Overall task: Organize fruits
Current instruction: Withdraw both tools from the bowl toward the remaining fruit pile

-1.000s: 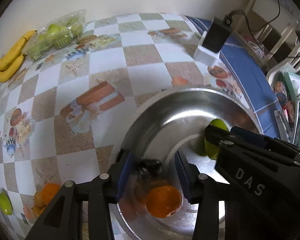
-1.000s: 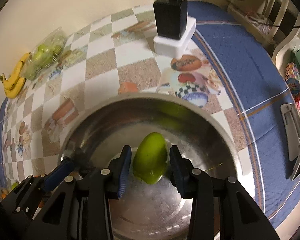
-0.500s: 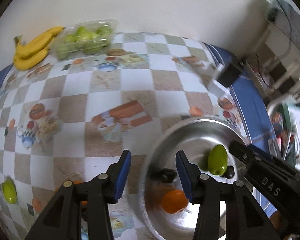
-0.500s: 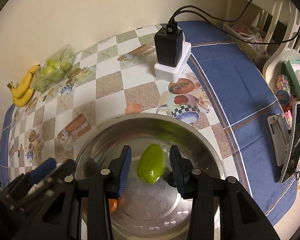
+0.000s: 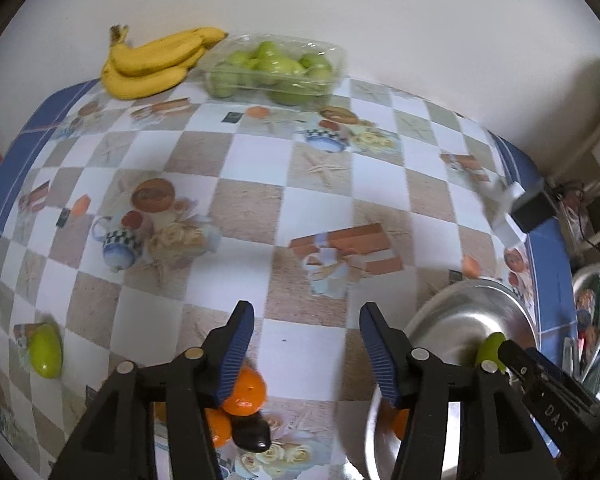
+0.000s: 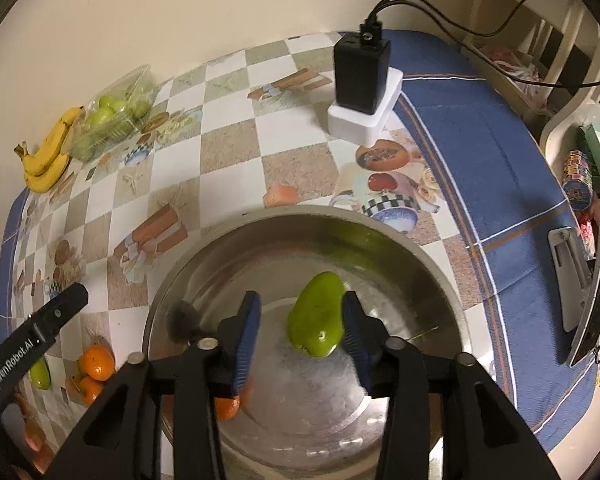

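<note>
Partly done: green fruit [image 6: 318,316] and an orange [image 6: 226,406] lie in the steel bowl [image 6: 440,280]. Left on the bench [image 5: 240,208]: oranges [image 5: 246,390], another green fruit [image 5: 46,350]. Left tool [image 5: 306,354] and right tool [image 6: 300,340] both wide, holding nothing.

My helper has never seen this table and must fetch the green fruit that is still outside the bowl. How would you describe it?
Start at the steel bowl and cross the checkered tablecloth to its opposite edge, past the loose oranges. A single green mango lies there alone, larger than the small green fruits boxed in the clear tray by the bananas.
</note>
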`<control>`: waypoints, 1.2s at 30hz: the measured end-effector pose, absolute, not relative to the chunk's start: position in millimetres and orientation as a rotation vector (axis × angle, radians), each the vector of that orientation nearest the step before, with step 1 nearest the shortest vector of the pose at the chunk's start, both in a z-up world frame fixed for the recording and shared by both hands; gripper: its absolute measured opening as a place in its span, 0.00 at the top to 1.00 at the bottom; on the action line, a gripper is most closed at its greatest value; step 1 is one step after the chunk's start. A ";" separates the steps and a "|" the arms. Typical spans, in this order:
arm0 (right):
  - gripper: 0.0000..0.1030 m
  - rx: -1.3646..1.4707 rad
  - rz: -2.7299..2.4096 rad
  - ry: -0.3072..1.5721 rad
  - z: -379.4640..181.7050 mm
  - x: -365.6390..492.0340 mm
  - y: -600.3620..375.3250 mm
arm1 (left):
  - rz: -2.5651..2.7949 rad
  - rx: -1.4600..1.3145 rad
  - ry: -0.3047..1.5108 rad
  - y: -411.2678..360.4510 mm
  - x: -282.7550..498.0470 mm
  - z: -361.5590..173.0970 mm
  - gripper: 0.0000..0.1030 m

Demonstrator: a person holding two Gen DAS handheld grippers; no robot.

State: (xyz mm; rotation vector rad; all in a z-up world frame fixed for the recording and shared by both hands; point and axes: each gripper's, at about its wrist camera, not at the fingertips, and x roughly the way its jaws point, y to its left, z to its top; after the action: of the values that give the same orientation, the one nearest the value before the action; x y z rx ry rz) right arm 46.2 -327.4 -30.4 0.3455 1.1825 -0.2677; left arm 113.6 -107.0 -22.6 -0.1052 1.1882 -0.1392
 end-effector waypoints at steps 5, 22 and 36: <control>0.37 0.332 -0.259 1.187 -32.5 48.2 -322.0 | -0.102 -0.096 1.199 -101.6 115.1 -26.4 0.33; 0.04 0.321 -0.248 1.164 -32.9 48.7 -319.4 | -0.050 -0.073 1.184 -92.4 114.7 -29.8 0.00; 0.00 0.303 -0.259 1.157 -28.5 43.9 -310.9 | -0.047 -0.061 1.164 -79.4 110.3 -23.2 0.00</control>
State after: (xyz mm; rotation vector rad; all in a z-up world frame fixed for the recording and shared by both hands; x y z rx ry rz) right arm 43.9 -310.9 -28.5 0.3027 1.1570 -0.2594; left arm 110.3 -79.4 -23.2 -0.0613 1.1638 -0.0473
